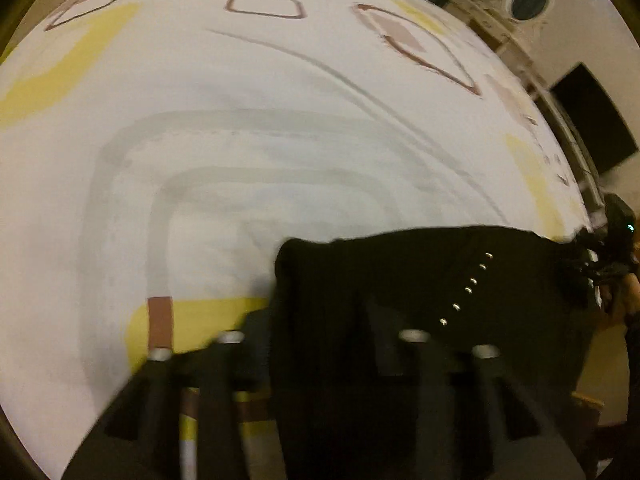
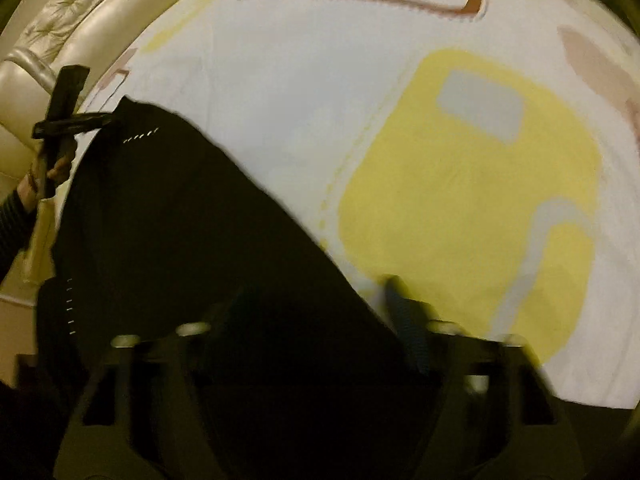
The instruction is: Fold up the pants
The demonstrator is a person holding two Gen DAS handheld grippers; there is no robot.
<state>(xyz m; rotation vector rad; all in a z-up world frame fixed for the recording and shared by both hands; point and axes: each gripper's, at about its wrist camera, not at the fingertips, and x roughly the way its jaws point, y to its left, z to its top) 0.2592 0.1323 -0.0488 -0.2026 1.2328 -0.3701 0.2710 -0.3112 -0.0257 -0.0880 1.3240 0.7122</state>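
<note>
We saw the black pants (image 1: 400, 288) stretched above the bed (image 1: 240, 120), close over its white sheet with yellow and brown shapes. A row of small silver studs (image 1: 468, 288) ran down the pants. Our left hand-held gripper (image 1: 320, 344) was clamped on one end of the pants, and our right hand-held gripper (image 2: 316, 320) was clamped on the other end. Beyond the bed stood a cream padded headboard (image 2: 60, 40).
</note>
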